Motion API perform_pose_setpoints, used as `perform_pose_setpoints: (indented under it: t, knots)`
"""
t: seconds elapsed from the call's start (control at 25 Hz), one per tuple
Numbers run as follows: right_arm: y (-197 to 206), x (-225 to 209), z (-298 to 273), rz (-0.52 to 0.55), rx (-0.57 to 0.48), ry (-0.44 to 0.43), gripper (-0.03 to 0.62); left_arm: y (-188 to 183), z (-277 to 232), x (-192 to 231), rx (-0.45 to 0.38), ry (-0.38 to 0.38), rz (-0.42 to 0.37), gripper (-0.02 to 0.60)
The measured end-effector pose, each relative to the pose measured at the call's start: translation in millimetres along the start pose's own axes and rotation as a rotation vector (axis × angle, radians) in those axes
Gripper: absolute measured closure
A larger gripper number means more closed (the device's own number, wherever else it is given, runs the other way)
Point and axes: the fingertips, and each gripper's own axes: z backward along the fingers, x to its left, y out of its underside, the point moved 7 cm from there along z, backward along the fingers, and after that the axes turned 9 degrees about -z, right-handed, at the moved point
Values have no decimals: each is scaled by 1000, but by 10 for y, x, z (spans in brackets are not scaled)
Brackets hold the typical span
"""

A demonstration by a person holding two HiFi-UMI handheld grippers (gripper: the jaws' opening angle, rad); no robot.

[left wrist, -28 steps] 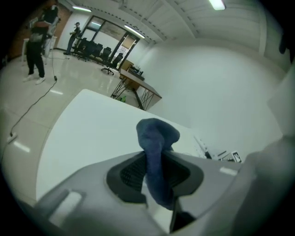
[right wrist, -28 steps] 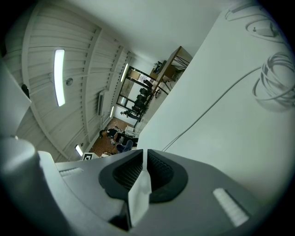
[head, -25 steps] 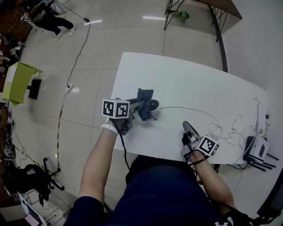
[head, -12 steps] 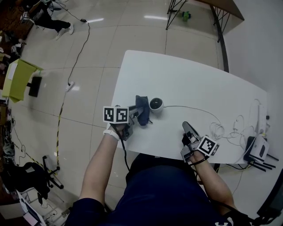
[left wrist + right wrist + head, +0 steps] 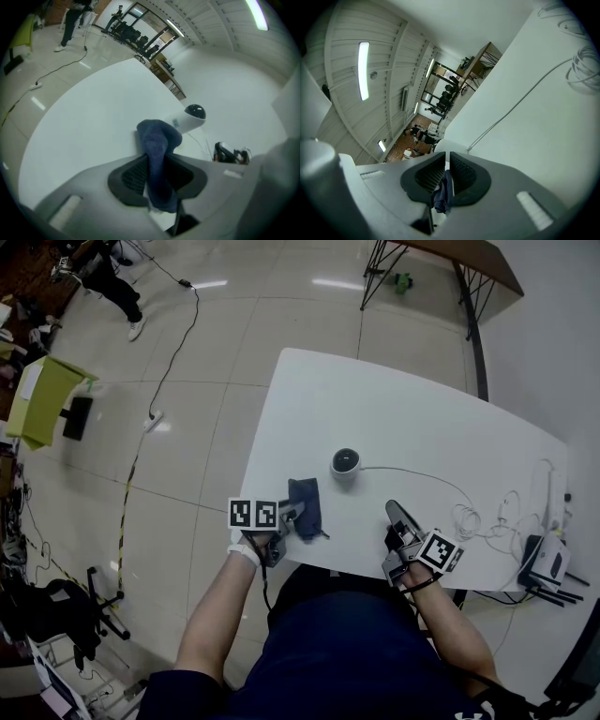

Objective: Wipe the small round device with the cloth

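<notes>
One small round device [image 5: 345, 462], white with a dark dome, is sitting on the white tabletop [image 5: 422, 418], and one thin white cable [image 5: 422, 472] is running from it towards a loose coil of wires [image 5: 464, 518] at the right. One dark blue cloth [image 5: 306, 505] is showing, and two tools.

The left tool [image 5: 292, 515] is clamping the cloth, its pads pressing on the fabric from both sides, with a rounded fold sticking out past the tips. It is hovering near the front edge of the tabletop, and the cloth is clear of the device, which is standing farther back and a little to the right. The right tool [image 5: 394, 509] is resting by the front edge, its jaws closed down to a thin slit and gripping nothing.

A second ago the left tool was holding the cloth right against the device, farther up the tabletop. Since then it has been drawing back towards the person with the cloth still in its grip, leaving the device uncovered. The right tool is keeping much the same place and the same narrow set of its jaws.
</notes>
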Motion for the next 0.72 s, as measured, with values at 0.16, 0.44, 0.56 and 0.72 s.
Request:
perform_pose_setpoints:
  t: [0.16,0.44,0.56,0.72]
  knots:
    - [89,33,-36,4,4,11,559,-10,117,-21,26,-276,-262,353]
    - [249,181,-63,46,-7,36,559,-54,283,-168,-48,-384,-526,339]
    - [255,308,-14,143,-51,72,563,-65,509,-348,-171,-340,-501,359]
    - [281,597,77,262,-97,91,569,-96,776,-792,-351,-213,-474,466]
